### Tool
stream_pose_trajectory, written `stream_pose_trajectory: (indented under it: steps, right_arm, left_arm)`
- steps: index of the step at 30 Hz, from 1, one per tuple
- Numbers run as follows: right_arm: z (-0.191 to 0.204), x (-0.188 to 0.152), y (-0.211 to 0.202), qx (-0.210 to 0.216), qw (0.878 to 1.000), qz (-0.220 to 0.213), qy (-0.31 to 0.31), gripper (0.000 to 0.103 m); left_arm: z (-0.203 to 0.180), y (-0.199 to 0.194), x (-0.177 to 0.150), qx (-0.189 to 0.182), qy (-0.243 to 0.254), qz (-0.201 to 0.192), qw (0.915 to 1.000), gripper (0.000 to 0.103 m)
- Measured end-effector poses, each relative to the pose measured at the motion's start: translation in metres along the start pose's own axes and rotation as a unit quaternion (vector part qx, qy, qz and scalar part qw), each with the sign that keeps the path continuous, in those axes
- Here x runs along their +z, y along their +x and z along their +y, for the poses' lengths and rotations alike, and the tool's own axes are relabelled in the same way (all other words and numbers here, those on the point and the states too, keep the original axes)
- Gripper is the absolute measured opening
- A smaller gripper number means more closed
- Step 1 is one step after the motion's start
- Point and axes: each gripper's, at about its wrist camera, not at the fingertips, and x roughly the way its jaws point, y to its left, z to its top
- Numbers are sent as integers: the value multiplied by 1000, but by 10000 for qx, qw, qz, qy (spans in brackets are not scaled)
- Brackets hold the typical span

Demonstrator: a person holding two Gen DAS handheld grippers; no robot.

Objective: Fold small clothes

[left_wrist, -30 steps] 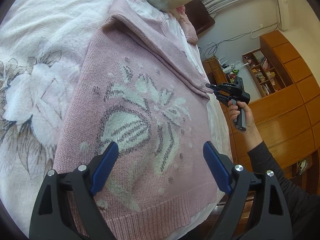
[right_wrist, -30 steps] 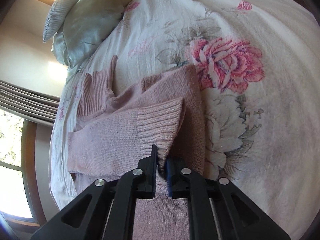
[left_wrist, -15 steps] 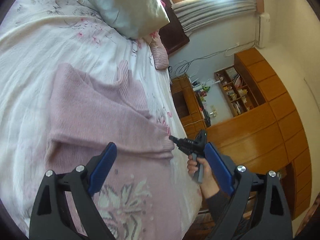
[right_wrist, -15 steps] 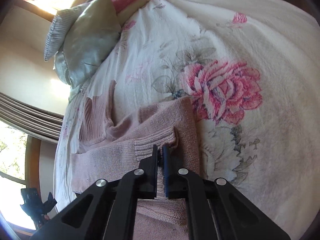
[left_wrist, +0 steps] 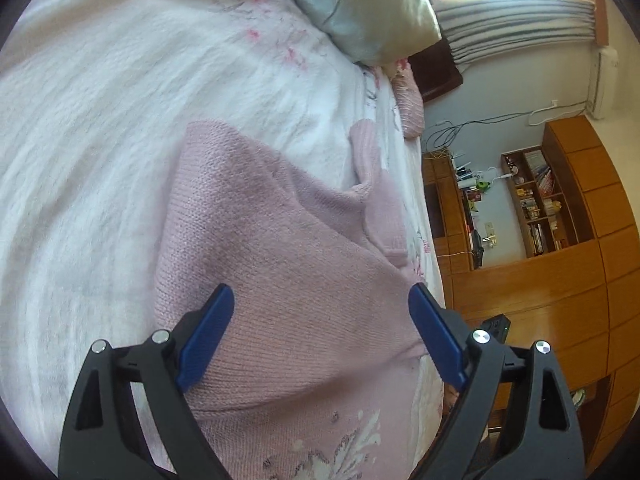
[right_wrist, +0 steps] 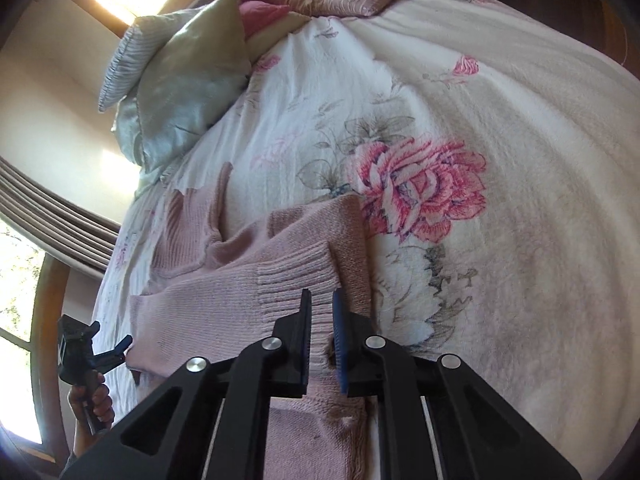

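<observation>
Pink sweater (left_wrist: pixel 288 264) lies on bed (right_wrist: pixel 520 128), sleeve across body. Right hand-held gripper (right_wrist: pixel 320 320) barely parted around ribbed cuff (right_wrist: pixel 296 276); left hand-held gripper (left_wrist: pixel 320 320) released above. Lay cuff flat, smooth fold.

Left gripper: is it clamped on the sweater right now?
No. The left gripper has its blue fingers spread wide over the pink sweater, gripping nothing.
</observation>
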Motion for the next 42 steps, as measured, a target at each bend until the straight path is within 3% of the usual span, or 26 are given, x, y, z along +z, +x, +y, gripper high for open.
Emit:
stream_pose_trajectory:
  steps: [2,4,7,10,18,24,27,34,42]
  right_arm:
    - [7,-6,0,139,9998,86,-71,12]
    - [12,-11,8,161,9995,236,-102,12]
    - [5,-18,27,48,9991,411,79,11]
    - [-6,-23,38,-51,9986,473,234,0]
    - [15,-28,4,197,9995,239,17,6]
    - [7,-39,27,-45,9987,479,181,5]
    - [1,-46,29,-48,9984,503,251,3]
    - [14,-56,-8,100,9994,327,94,11]
    - [8,-99,-41,352,9984,313,304,20]
  left_arm:
    - [-14,-7,-6,-256,217,2,9994,89]
    - [-18,-3,-12,-289,331,153,9989,89]
    - [-5,13,-13,165,259,391,9988,89]
    - [16,23,-15,370,51,562,9977,86]
    - [-4,-14,-29,-131,330,217,9991,89]
    - [17,2,-37,301,178,493,9982,89]
    - [21,2,-38,318,102,474,9983,89]
    - [-3,-30,-55,138,312,401,9986,90]
    - [-11,-84,-113,315,460,597,9967,91]
